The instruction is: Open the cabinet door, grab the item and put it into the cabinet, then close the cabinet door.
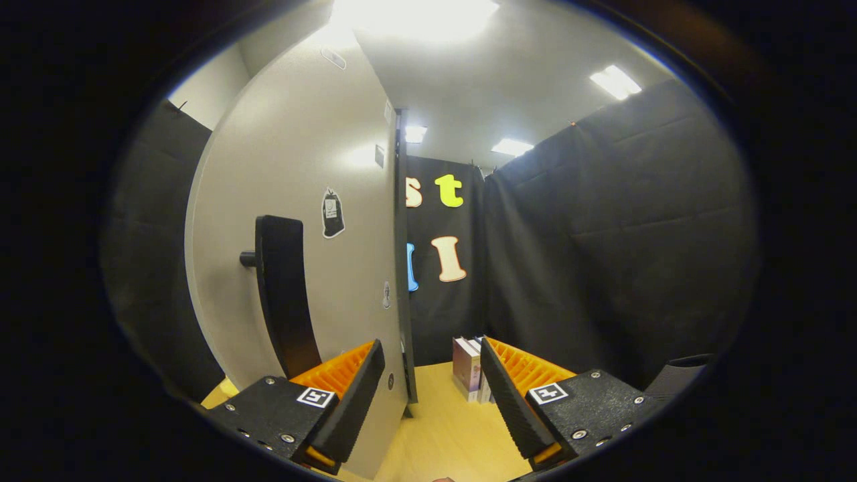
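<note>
My jaws (432,391) stand spread wide with nothing between them but bare desk (442,428), and the free edge of the cabinet door (294,187) runs up just ahead of my left finger, very near its tip; whether finger and door actually touch I cannot tell. The door is swung out edge-on to me, its pale face falling away to my left, with the dark curved handle (284,294) standing off that face on a short peg. The item I judge I am meant to fetch, a small box (466,368) standing upright on the desk, sits beyond my right finger, partly hidden behind its tip and close to the booth's cloth wall. The main risk I see is the door: if I push forward for the box without clearing that edge, my left finger could clip it and swing the door, or jam against it. Reaching the box at an angle could also tip it against the cloth or shove it away rather than bring it between my fingers, since it stands tall and narrow. As for writing, little can be read: there is a dark bag-shaped sticker (333,213) on the door with a pale patch too small to make out, a smaller mark (386,294) lower down near the door's edge, and printing on the box that is too blurred to read. My own fingers carry square black-and-white markers, not words.
</note>
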Motion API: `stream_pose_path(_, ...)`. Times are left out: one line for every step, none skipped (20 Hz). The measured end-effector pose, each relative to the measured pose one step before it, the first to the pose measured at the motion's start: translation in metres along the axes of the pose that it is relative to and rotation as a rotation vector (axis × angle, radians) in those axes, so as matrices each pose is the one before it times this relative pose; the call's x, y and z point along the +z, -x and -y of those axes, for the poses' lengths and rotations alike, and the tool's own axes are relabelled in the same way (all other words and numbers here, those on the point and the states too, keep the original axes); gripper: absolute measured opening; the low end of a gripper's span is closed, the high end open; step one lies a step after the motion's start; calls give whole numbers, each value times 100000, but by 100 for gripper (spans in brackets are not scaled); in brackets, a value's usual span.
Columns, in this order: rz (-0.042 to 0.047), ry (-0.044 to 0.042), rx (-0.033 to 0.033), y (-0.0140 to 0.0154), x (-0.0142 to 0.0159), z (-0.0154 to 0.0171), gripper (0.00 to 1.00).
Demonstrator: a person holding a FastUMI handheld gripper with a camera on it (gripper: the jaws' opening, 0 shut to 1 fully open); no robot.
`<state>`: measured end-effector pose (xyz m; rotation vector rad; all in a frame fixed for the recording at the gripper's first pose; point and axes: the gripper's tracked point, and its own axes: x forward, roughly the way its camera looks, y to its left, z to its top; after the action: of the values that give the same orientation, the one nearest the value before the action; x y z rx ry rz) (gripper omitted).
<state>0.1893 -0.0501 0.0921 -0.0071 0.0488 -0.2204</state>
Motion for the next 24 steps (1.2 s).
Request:
stream_pose_path(178, -143, 1736, -175, -58, -823, 90)
stream_pose_path(282, 267, 1657, -193, 64, -813, 90)
stream_pose_path(237, 192, 1484, -164, 45, -724, 90)
stream_pose_path(56, 156, 1159, -267, 13, -704, 90)
stream_pose_path(-68, 107, 920, -256, -41, -682, 90)
stream_pose_path(-65, 41, 871, -312, 31, -635, 90)
stream_pose_path(-85, -154, 1057, -430, -103, -698, 90)
stream_pose_path(-165, -336, 1337, -265, 58, -918, 90)
stream_pose_path(-137, -72, 1268, -287, -67, -893, 90)
stream_pose_path(-139, -81, 1404, -336, 37, -951, 90)
stream_pose_path(-98, -29, 1575, -391, -97, -908, 90)
stream_pose_path(41, 151, 1638, -419, -6, -975, 90)
stream_pose_path(-204, 38, 2038, -516, -145, -961, 90)
stream_pose_path(-374, -189, 2036, -591, -187, -1025, 91)
stream_pose_path(-415, 205, 1506, -698, -244, -885, 91)
stream_pose_path(-436, 362, 1061, -625, -134, -815, 91)
stream_pose_path(-199, 334, 1144, -619, -280, -695, 91)
stream_pose_path(-279, 327, 987, -668, -336, -716, 92)
stream_pose_path(-482, 62, 1119, -505, -198, -736, 92)
stream_pose_path(-694, -89, 1165, -275, -179, -805, 92)
stream_pose_path(-503, -105, 977, -244, -122, -744, 92)
stream_pose_path(-418, 99, 863, -128, -136, -562, 92)
stream_pose_path(-214, 238, 491, 0, -209, -387, 92)
stream_pose_path(-75, 396, 123, 69, -92, -16, 92)
